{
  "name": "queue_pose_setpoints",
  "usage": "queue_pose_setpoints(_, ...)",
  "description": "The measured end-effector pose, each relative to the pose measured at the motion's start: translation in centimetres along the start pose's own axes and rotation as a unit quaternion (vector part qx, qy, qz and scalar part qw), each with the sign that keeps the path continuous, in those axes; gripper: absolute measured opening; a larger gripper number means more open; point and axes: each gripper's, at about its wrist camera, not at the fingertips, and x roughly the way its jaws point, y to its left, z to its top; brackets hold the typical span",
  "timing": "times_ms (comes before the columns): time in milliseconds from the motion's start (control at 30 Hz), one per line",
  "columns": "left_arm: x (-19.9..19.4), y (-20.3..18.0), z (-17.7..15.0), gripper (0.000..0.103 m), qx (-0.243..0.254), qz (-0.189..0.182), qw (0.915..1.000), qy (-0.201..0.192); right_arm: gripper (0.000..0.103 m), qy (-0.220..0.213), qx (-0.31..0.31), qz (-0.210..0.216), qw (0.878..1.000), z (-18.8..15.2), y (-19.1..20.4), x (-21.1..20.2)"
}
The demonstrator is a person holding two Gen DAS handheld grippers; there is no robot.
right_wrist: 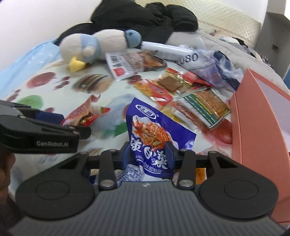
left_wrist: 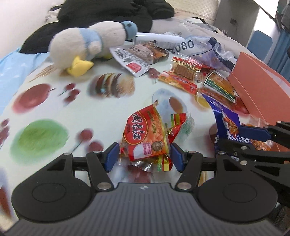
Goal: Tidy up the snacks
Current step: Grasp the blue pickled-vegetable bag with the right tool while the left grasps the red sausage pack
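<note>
Between the blue pads of the left tongs (left_wrist: 144, 157), at the near edge of the left wrist view, a red snack packet (left_wrist: 145, 134) is pinched by its lower end and held above the fruit-printed cloth (left_wrist: 108, 112). Further off, a plush duck (left_wrist: 87, 43) is seen lying on its side at the far left, with a barcode-labelled packet (left_wrist: 134, 58) just right of it and black clothing (left_wrist: 108, 12) behind. To the right, a cluster of small snack packets (left_wrist: 183, 74) is spread on the cloth, ending beside an orange box (left_wrist: 259, 87) at the right edge. The right tongs (left_wrist: 253, 134) are seen entering from the right — closed on a blue snack bag (left_wrist: 226, 118).

From the right wrist view, the blue snack bag (right_wrist: 154, 130) is seen gripped at its lower part by the right tongs (right_wrist: 150, 154), its top standing up toward the far side. The left tongs (right_wrist: 59, 118) reach in from the left, with the red snack packet (right_wrist: 85, 112) at their tips. Beyond the bag, the small snack packets (right_wrist: 181, 94) lie loosely overlapped, near the orange box (right_wrist: 257, 116) on the right. The plush duck (right_wrist: 97, 45) and the barcode-labelled packet (right_wrist: 126, 63) are seen at the far side — both resting on the cloth (right_wrist: 59, 87), the duck partly against the black clothing (right_wrist: 145, 16).
</note>
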Motion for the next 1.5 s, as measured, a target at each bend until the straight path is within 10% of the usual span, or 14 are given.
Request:
queue_pose_setpoints(267,-3.1,0.5,-3.0,0.071,0.005,0.000,0.9999,0.015,0.045,0.005,-0.006,0.039,0.999,-1.8,1.6,-2.1)
queue_pose_setpoints(500,-3.4,0.9,-3.3,0.096,0.025,-0.008,0.9994,0.023,0.082,0.004,0.045,0.061,0.997,-3.6,0.1,-3.9)
queue_pose_setpoints(700,-2.3,0.7,-2.8,0.097,0.047,0.002,0.9987,0.018,0.082,0.014,0.128,0.071,0.989,-4.5,-1.7,-4.1)
queue_pose_setpoints(1033,0.1,-1.3,-2.3,0.094,0.127,0.002,0.9917,0.018,0.064,0.039,0.155,0.094,0.983,-4.5,-1.0,-1.4)
queue_pose_setpoints(1200,0.1,-1.0,-2.0,0.073,0.102,0.004,0.9948,0.008,0.048,0.044,0.159,0.092,0.982,-3.8,-1.3,-0.9)
queue_pose_setpoints(1500,-1.5,-0.8,-1.6,0.063,0.056,0.006,0.9983,0.010,0.037,0.032,0.160,0.097,0.982,-3.6,-1.9,-2.8)
